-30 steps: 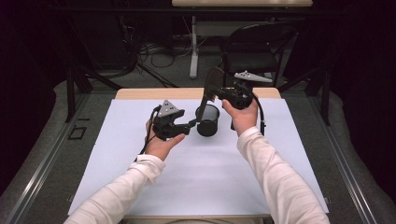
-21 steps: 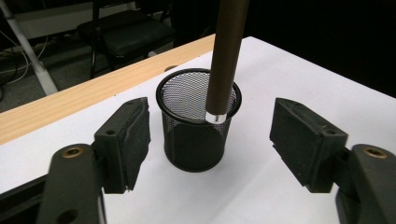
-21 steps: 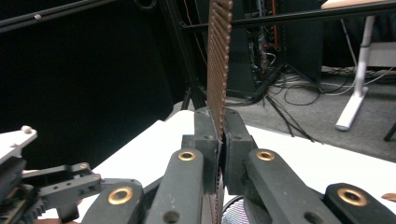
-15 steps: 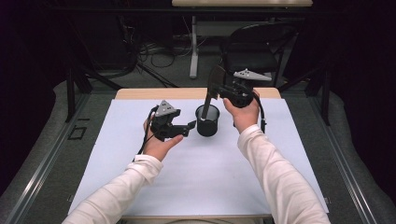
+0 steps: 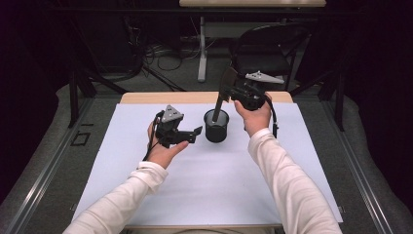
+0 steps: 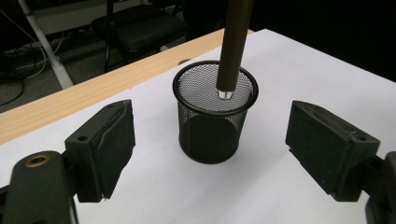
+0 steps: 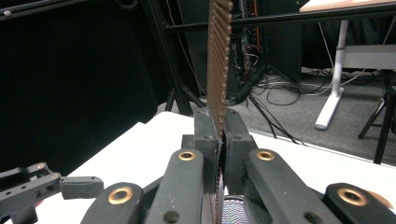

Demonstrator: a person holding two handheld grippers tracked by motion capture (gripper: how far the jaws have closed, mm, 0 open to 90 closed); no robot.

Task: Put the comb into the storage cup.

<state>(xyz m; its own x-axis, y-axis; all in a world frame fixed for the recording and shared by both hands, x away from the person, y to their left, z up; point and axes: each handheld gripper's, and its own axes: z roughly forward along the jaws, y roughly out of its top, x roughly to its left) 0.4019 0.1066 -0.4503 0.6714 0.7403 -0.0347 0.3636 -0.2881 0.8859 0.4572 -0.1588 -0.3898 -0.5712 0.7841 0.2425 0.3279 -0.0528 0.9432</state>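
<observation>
The right gripper [image 5: 233,90] clamps a brown comb [image 7: 218,60] by its toothed part, handle end hanging down so it can drop into the black mesh pen cup [image 6: 215,116]. The handle tip [image 6: 225,93] is already just inside the rim. The cup stands upright on the white sheet [image 5: 204,190], mid-table. The left gripper [image 5: 196,131] sits just beside the cup, its jaws having just been opening; they stand wide with the cup ahead of them, untouched (likely let go so the comb goes in freely).

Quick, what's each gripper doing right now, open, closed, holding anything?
Left gripper: open, jaws just opening, clear of the mesh cup.
Right gripper: shut on the brown comb, its handle tip over the cup.
</observation>
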